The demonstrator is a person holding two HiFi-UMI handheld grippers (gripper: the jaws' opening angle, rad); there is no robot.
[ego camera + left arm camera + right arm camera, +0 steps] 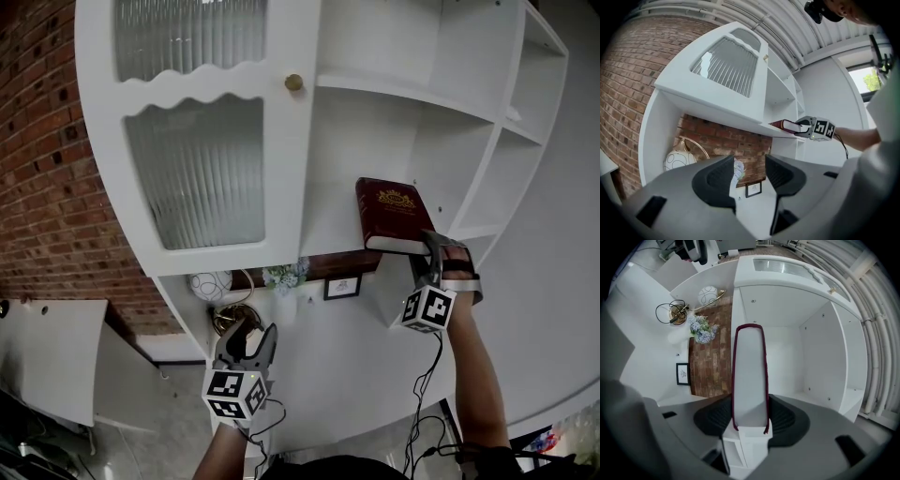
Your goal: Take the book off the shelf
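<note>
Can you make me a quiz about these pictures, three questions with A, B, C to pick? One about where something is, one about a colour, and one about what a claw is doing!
1. Where is the book?
A. lying flat on a shelf of the white cabinet
B. on the floor
C. on a chair

2. What colour is its cover?
A. green
B. dark red
C. yellow

3. How is the left claw?
A. shut on a cup
B. shut on the book
C. open, holding nothing

Answers:
1 A, it rests flat on the shelf board.
2 B, the cover shows dark red.
3 C, the left gripper view shows its jaws apart with nothing between them.
</note>
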